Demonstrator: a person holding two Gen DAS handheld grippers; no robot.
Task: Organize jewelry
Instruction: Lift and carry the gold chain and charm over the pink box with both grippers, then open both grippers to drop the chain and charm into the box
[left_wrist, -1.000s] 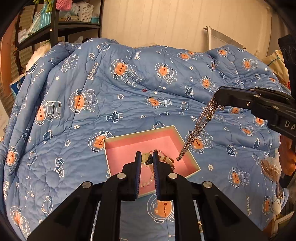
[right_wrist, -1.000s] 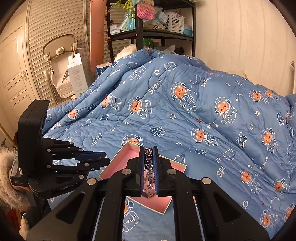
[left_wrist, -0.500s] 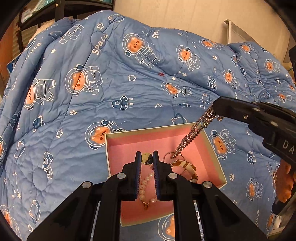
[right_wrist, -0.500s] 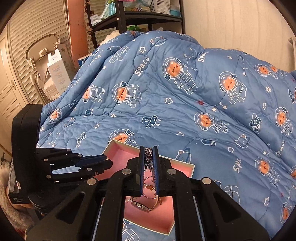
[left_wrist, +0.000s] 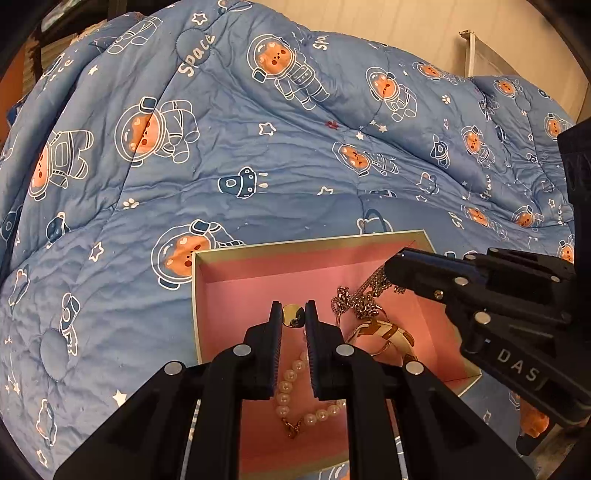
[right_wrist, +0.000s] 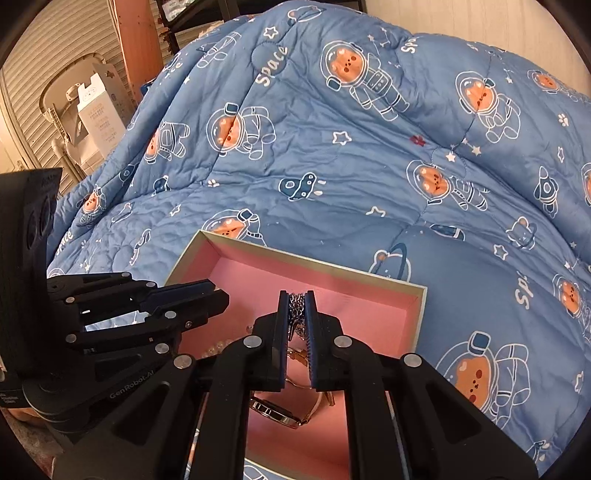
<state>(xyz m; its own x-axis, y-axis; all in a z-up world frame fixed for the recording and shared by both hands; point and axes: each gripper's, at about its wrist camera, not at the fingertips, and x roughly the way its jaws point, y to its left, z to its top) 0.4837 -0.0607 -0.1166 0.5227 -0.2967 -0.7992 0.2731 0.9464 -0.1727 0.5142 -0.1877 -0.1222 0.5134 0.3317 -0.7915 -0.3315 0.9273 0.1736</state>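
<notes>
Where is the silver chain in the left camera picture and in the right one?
Left wrist view: the silver chain runs from the right gripper down onto the pink box floor, right of centre.
Right wrist view: the silver chain is pinched between the right gripper fingers, centre.
Shared landmark: the pink box.

Both wrist cams close, angled down over pink box on quilt; L from left, R from right
</notes>
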